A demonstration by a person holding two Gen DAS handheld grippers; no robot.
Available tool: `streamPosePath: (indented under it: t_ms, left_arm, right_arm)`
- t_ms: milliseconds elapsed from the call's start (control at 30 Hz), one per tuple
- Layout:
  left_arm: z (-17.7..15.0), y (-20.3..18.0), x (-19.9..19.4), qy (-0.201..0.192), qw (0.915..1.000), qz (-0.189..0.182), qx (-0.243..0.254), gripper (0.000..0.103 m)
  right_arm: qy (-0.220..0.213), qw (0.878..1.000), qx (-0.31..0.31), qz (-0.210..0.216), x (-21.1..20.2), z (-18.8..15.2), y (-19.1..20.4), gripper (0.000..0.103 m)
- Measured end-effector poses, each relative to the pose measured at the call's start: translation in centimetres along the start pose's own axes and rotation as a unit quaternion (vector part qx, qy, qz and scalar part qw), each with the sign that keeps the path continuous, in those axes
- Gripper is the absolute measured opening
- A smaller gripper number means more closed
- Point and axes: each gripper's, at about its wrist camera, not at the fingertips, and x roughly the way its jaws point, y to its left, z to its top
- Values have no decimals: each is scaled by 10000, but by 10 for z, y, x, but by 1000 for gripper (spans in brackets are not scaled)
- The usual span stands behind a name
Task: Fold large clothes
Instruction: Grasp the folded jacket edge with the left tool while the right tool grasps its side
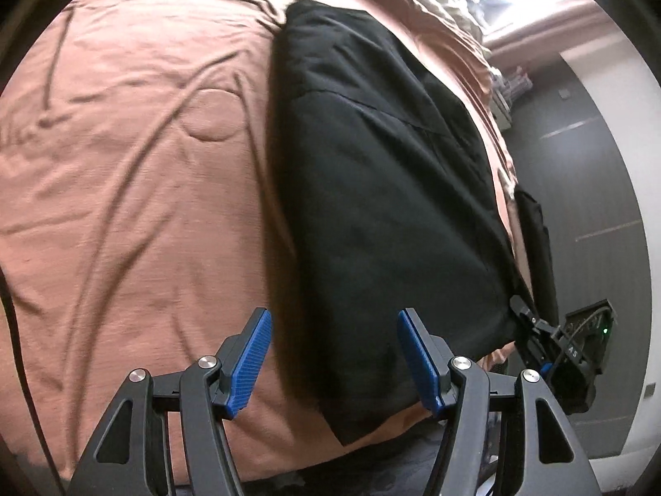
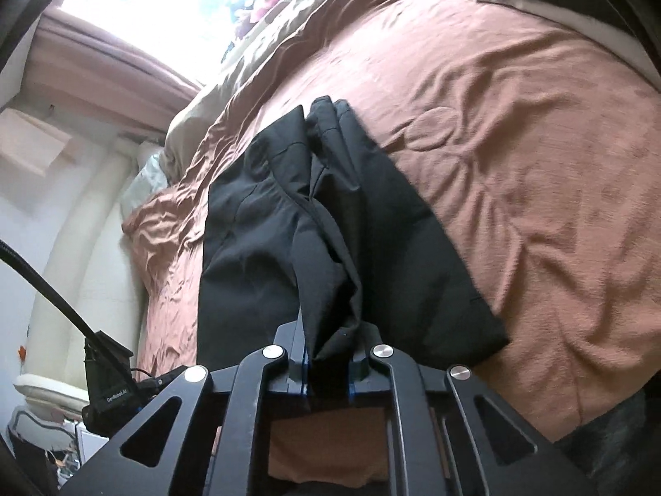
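Observation:
A large black garment [image 1: 372, 190] lies lengthwise on the brown bedspread [image 1: 124, 165], folded into a long strip. My left gripper [image 1: 334, 355] is open and empty, hovering just above the garment's near left corner. My right gripper [image 2: 328, 355] is shut on a bunched fold of the same black garment [image 2: 322, 227] at its near edge, lifting that fold slightly off the bed. The right gripper also shows in the left wrist view [image 1: 537, 326] at the garment's near right corner.
The brown bedspread [image 2: 516, 165] is wrinkled and spreads wide to the left of the garment. The bed's right edge drops to a dark floor [image 1: 599, 206]. A bright window [image 2: 165, 4] and piled bedding lie at the far end.

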Motion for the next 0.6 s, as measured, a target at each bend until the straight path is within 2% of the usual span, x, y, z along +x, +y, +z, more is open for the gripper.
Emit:
streamPosePath:
  t_ms: [167, 333, 467, 533, 567, 600]
  left_arm:
    - [0, -24, 17, 160, 9994, -231, 212, 63]
    - [1, -45, 17, 156, 9985, -194, 489, 52]
    - [4, -46, 17, 172, 9981, -163, 567, 51]
    - [4, -43, 19, 164, 9985, -80, 518, 51]
    - [4, -42, 21, 156, 9987, -65, 486, 51]
    - [3, -40, 22, 139, 9988, -45, 464, 51]
  right_arm:
    - [-56, 9998, 178, 0, -14, -2, -17, 8]
    - [-111, 9992, 366, -93, -18, -1, -32, 8]
    - [7, 9988, 474, -117, -17, -4, -37, 9]
    - [52, 9990, 429, -129, -19, -6, -33, 22]
    - [81, 9991, 371, -207, -20, -5, -30, 36]
    - [102, 9989, 271, -370, -21, -5, -26, 44]
